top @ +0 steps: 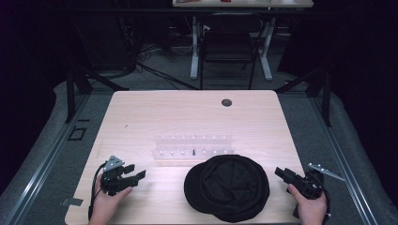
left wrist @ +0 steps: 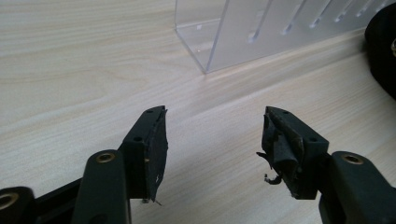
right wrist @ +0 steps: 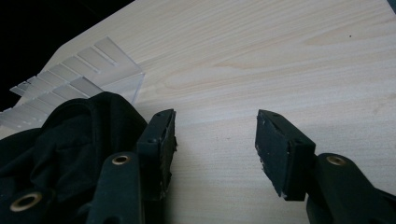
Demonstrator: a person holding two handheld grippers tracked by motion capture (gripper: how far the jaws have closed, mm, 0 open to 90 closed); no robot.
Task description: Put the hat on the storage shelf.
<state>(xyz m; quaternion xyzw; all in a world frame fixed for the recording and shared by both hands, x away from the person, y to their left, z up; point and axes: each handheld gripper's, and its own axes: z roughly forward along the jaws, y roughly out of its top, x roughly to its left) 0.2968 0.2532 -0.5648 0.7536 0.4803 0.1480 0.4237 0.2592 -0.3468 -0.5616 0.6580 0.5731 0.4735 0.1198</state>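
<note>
From my seat the table (top: 141,117) reads as pale wood-grain laminate, smooth with a soft sheen, and the rack (top: 193,145) on it is clear plastic — glossy, faintly frosted along its slots. The cap (top: 227,187) is black cloth, matt and creased, while I see worn, ragged matt rubber pads (left wrist: 280,140) on the left gripper (left wrist: 212,149) and brass-coloured metal rivets.

You had nothing to read here — no word, label, brand or number showed on the black cap (top: 227,186), the clear rack (top: 193,145) or the worktop (top: 141,117).
</note>
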